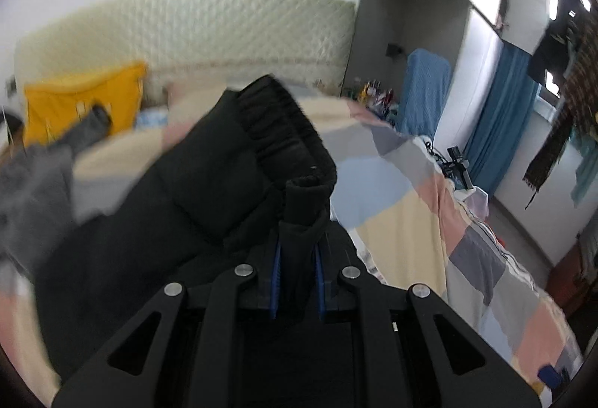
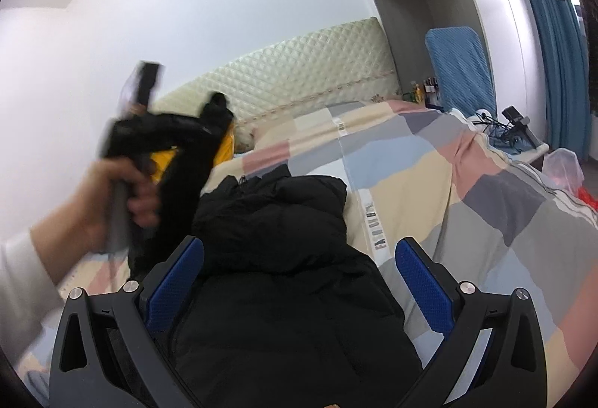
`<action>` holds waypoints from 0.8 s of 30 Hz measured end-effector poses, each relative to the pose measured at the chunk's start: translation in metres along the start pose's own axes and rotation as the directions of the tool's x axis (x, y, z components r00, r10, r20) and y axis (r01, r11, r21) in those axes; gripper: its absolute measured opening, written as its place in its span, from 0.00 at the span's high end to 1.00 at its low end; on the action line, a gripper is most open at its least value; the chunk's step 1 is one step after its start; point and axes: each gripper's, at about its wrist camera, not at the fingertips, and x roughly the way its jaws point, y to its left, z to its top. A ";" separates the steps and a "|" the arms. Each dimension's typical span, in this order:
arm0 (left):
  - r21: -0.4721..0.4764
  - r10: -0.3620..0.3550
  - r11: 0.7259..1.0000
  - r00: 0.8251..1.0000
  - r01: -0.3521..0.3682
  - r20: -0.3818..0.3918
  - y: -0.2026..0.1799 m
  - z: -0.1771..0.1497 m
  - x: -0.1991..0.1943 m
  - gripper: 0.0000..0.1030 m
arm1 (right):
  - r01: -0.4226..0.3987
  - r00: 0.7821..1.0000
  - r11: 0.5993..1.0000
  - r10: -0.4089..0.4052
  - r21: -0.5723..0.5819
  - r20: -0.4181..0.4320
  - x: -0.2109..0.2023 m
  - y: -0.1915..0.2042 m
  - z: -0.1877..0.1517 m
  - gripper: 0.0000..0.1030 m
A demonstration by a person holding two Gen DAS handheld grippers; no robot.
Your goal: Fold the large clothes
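A black puffer jacket (image 2: 284,277) lies on the patchwork bed cover (image 2: 467,191). My left gripper (image 1: 297,251) is shut on the jacket's black sleeve (image 1: 231,161) just below its ribbed cuff (image 1: 287,131) and holds it raised above the bed. In the right wrist view the left gripper (image 2: 149,131) shows blurred at the left, held in a hand, with the sleeve hanging from it. My right gripper (image 2: 299,258) is open, its blue pads (image 2: 422,281) on either side of the jacket's body, holding nothing.
A quilted cream headboard (image 2: 299,71) stands at the back. A yellow cloth (image 1: 82,101) and a grey garment (image 1: 33,184) lie near the pillows. A blue-covered chair (image 2: 459,68), a bedside table with small items (image 2: 515,135) and blue curtains (image 2: 557,45) are at the right.
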 end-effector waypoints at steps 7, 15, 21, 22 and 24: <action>0.003 0.014 1.000 0.990 -0.014 -0.142 -0.021 -0.053 0.084 0.85 | -0.055 0.998 0.998 0.056 0.023 -0.040 0.012 -0.003 -0.007 0.00; 0.050 0.030 0.999 0.975 -0.019 -0.220 -0.019 -0.085 0.125 0.85 | -0.090 0.993 0.995 0.093 0.049 -0.067 0.023 -0.006 -0.011 0.00; 0.041 -0.017 0.999 0.982 0.026 -0.189 -0.024 -0.081 0.102 0.69 | -0.079 0.993 0.996 0.083 0.043 -0.089 0.029 -0.004 -0.014 0.00; 0.047 -0.036 0.998 0.983 0.045 -0.178 -0.028 -0.081 0.094 0.57 | -0.076 0.993 0.996 0.080 0.042 -0.089 0.029 -0.004 -0.014 0.00; 0.077 -0.041 0.996 0.990 0.052 -0.136 -0.036 -0.081 0.076 0.35 | -0.068 0.994 0.997 0.071 0.037 -0.089 0.027 -0.003 -0.015 0.00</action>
